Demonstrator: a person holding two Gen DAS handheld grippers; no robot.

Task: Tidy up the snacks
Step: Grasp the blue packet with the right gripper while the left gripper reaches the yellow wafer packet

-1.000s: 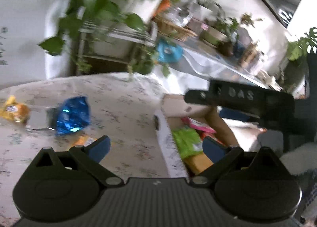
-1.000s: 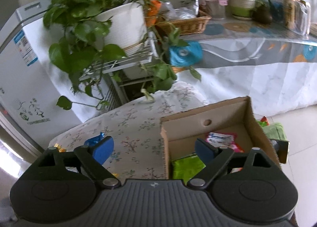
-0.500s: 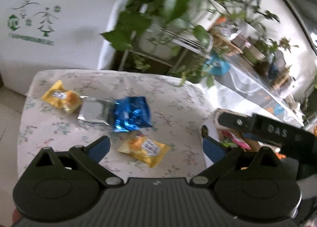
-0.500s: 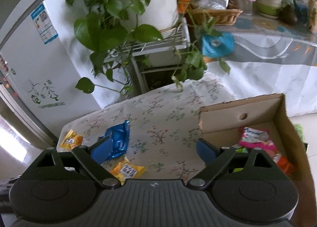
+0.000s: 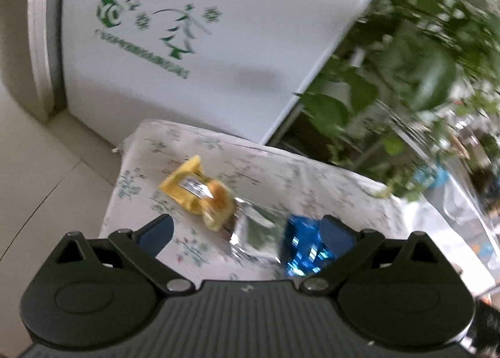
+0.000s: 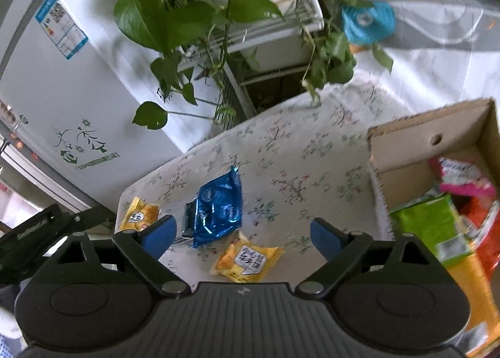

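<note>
A blue foil snack bag (image 6: 218, 208) lies on the floral tablecloth (image 6: 297, 154), with one yellow snack packet (image 6: 247, 261) in front of it and another yellow packet (image 6: 139, 215) to its left. My right gripper (image 6: 240, 234) hangs open above them, empty. A cardboard box (image 6: 403, 142) at the right holds pink, green and orange packets. In the left wrist view my left gripper (image 5: 247, 231) is open above the left end of the table, over a yellow packet (image 5: 200, 194) and the blue bag (image 5: 301, 248) with its silver end. The left gripper's body shows at the right view's lower left.
A white fridge (image 6: 62, 86) stands behind the table's left end. A big potted plant (image 6: 187, 14) on a white wire rack hangs leaves over the table's back edge. A glass-topped side table (image 6: 437, 14) with a basket stands at the back right. Tiled floor (image 5: 40, 176) lies left of the table.
Both grippers swung left, away from the box and toward the loose packets. The left view now faces the fridge and the table's left end. Both stayed open and empty.
</note>
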